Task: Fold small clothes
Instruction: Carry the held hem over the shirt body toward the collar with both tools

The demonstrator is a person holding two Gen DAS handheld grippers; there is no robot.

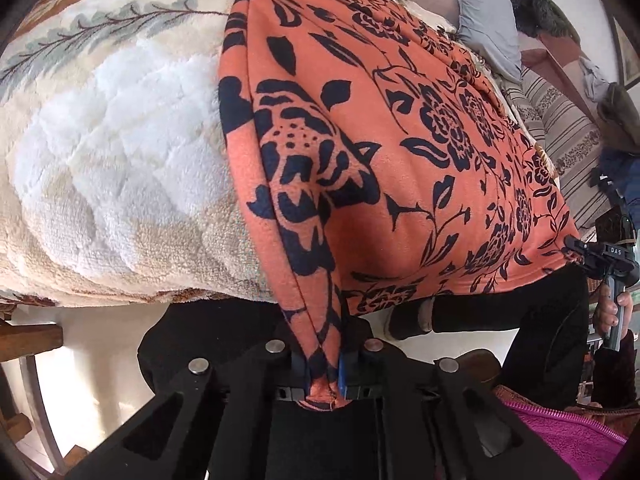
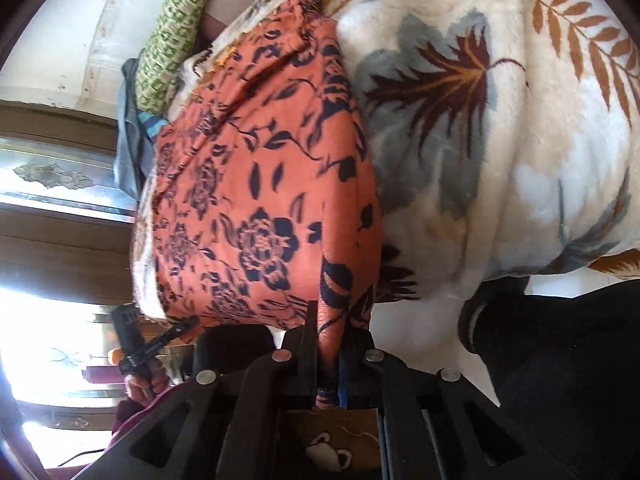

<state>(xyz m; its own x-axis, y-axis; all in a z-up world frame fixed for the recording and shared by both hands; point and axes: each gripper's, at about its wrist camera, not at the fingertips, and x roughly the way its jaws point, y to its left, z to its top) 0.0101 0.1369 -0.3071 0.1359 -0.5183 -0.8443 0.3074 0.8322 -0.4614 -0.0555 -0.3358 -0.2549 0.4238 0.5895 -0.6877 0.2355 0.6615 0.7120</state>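
The left gripper (image 1: 323, 376) and right gripper (image 2: 328, 364) each pinched a corner of the orange cloth (image 1: 400, 140) over the blanket's (image 1: 100, 152) edge.

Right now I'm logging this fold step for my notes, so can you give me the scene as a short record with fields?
garment: orange floral cloth, spread over the bed, near edge lifted
surface: cream leaf-print blanket
left gripper: shut on one near corner of the cloth
right gripper: shut on the other near corner
other items: pink fleece at lower right of left view; green patterned pillow at the far end
fold state: not yet folded over
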